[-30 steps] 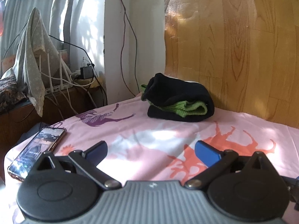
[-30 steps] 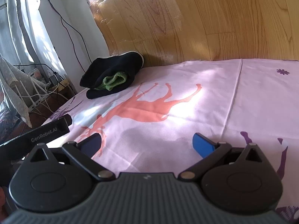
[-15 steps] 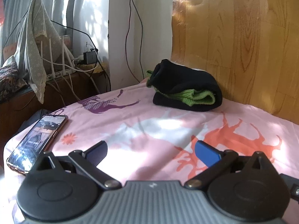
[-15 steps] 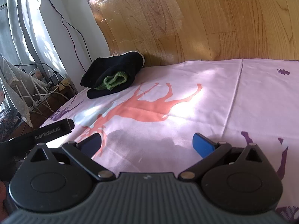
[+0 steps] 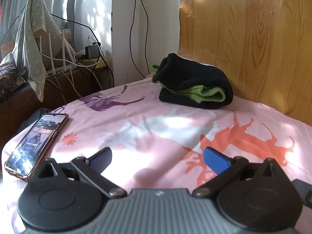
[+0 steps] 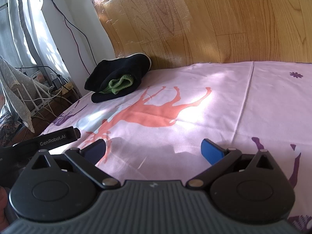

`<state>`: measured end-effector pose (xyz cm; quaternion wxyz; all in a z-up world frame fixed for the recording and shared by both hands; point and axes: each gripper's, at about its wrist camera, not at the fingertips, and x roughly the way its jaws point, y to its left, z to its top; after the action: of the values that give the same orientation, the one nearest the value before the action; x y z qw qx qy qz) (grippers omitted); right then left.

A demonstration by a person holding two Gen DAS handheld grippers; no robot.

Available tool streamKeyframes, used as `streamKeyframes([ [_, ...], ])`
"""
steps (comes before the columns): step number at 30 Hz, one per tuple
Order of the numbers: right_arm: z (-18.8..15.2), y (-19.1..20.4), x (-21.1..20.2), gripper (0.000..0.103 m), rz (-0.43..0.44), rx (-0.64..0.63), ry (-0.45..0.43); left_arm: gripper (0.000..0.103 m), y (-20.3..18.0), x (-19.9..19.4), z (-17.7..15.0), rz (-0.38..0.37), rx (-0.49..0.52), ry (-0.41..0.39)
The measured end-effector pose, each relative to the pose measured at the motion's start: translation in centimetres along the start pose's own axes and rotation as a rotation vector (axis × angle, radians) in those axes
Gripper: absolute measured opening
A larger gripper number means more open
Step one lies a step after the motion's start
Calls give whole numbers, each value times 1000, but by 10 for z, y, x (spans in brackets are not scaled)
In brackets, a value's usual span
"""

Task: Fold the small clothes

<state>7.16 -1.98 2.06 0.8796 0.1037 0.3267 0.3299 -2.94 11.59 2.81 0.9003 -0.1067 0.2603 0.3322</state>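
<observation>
Bed scene, two hand-held grippers, one folded garment bundle.

Listed left to right: a phone (image 5: 37, 144) is laid face-up at the left edge of the pink printed sheet (image 5: 167, 124); the left gripper (image 5: 157, 159) is held low over the sheet with its blue fingers spread apart and nothing between them; a folded black-and-green garment bundle (image 5: 195, 85) is seen at the far end of the bed, just beside the wooden wall panel (image 5: 253, 29); the right gripper (image 6: 153, 151) is likewise held released and empty, well apart from the bundle.
</observation>
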Motion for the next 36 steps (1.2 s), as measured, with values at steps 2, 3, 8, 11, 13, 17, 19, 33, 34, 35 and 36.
streamKeyframes([
  [2, 0, 0, 0, 103, 0, 0, 0, 103, 0, 0, 0, -3, 3, 3],
  [3, 0, 0, 0, 103, 0, 0, 0, 103, -1, 1, 0, -4, 4, 4],
  [8, 0, 0, 0, 103, -1, 1, 0, 103, -1, 1, -1, -3, 9, 5],
  [11, 0, 1, 0, 103, -1, 2, 0, 103, -2, 1, -1, -3, 14, 4],
  [13, 0, 1, 0, 103, -1, 2, 0, 103, -3, 0, -1, 0, 17, 2],
  [17, -1, 1, 0, 103, 0, 4, 1, 103, -3, 0, -1, 0, 23, 1],
  [19, -2, 2, -1, 103, 1, 4, 2, 103, -3, 0, -1, 1, 26, 0],
  [33, 0, 0, 0, 103, 1, 4, 2, 103, -7, -1, -2, 6, 50, -10],
  [34, -1, 1, 0, 103, 1, 4, 2, 103, -7, -1, -2, 8, 53, -11],
  [35, 0, 0, 0, 103, 1, 4, 2, 103, -8, -1, -2, 10, 55, -12],
  [36, 0, 0, 0, 103, 1, 4, 2, 103, -8, -1, -2, 10, 57, -13],
])
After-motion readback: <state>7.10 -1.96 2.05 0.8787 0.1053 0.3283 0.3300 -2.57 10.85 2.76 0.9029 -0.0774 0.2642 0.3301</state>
